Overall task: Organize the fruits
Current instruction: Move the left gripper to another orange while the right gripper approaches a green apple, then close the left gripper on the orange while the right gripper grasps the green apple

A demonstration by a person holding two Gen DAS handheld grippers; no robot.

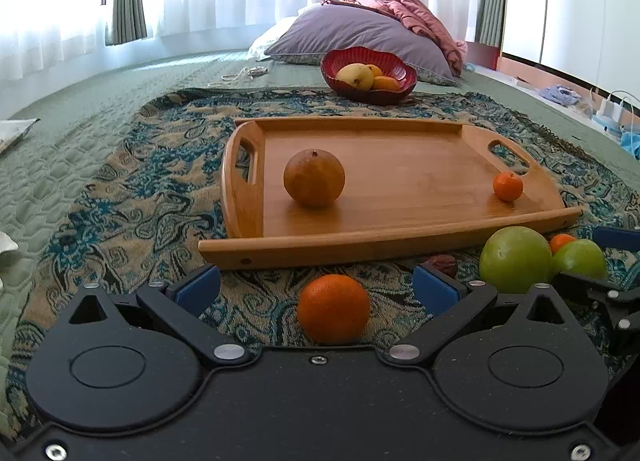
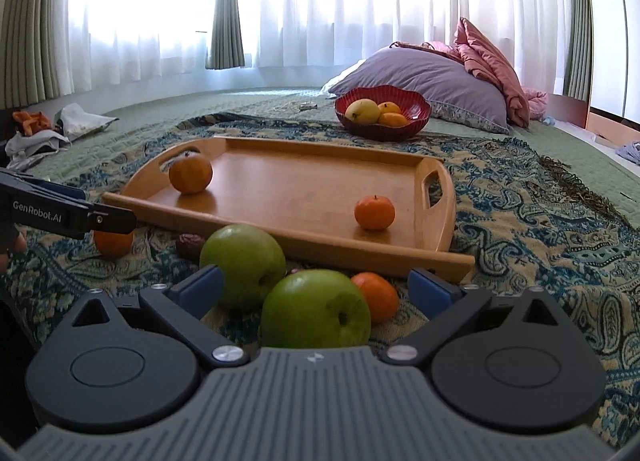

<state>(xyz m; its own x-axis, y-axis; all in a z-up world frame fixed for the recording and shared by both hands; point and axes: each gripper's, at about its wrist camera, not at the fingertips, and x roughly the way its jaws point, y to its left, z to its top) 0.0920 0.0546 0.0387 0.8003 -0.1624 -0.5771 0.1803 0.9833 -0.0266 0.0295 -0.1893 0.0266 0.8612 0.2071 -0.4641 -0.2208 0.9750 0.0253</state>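
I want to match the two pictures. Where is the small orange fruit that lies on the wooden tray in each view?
Left wrist view: the small orange fruit lies at the tray's right end, below the handle cutout.
Right wrist view: the small orange fruit lies right of centre, near the tray's front rim.
Shared landmark: the red bowl behind the wooden tray.

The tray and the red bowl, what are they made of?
The tray looks like wood, perhaps bamboo: honey-coloured, with long straight grain lines and a smooth, slightly shiny finish that mirrors the fruit faintly. The red bowl has a wavy rim, fine ribs and a glossy surface; that suggests glazed ceramic or glass, though shiny plastic cannot be ruled out from here.
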